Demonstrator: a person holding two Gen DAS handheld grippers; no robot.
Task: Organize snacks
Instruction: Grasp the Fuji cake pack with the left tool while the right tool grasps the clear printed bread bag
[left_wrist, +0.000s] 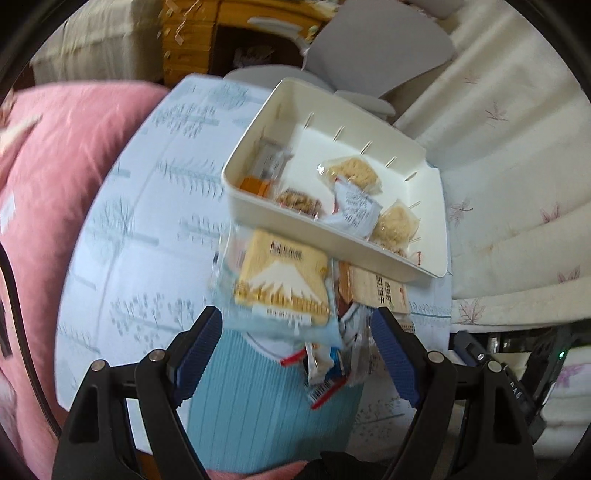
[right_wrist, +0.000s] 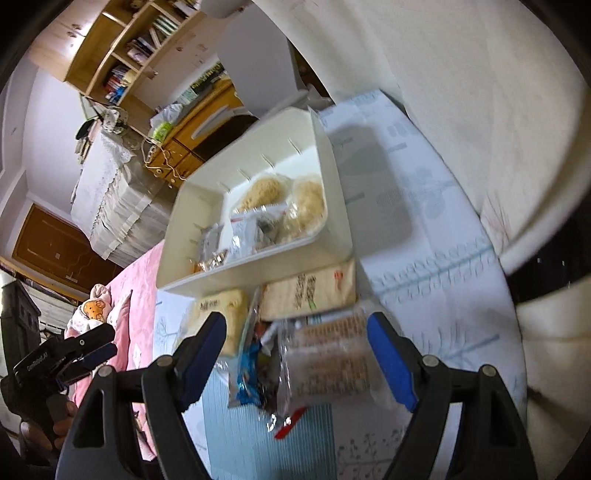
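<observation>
Hovering both hands low in frame, we are keeping the left gripper (left_wrist: 295, 339) and right gripper (right_wrist: 297, 343) spread wide, gripping nothing. We are judging that loose snack packets (left_wrist: 282, 282) are lying beside the white bin (left_wrist: 424, 254) at centre because they are waiting for sorting

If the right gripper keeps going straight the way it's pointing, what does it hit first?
Most likely the clear-wrapped biscuit packet lying between the open jaws of the right gripper, on top of the loose snack pile in front of the white bin. Depth is hard to judge through the blur.

white tray (left_wrist: 424, 254) part-filled, snack packets (left_wrist: 284, 284) beside
</observation>
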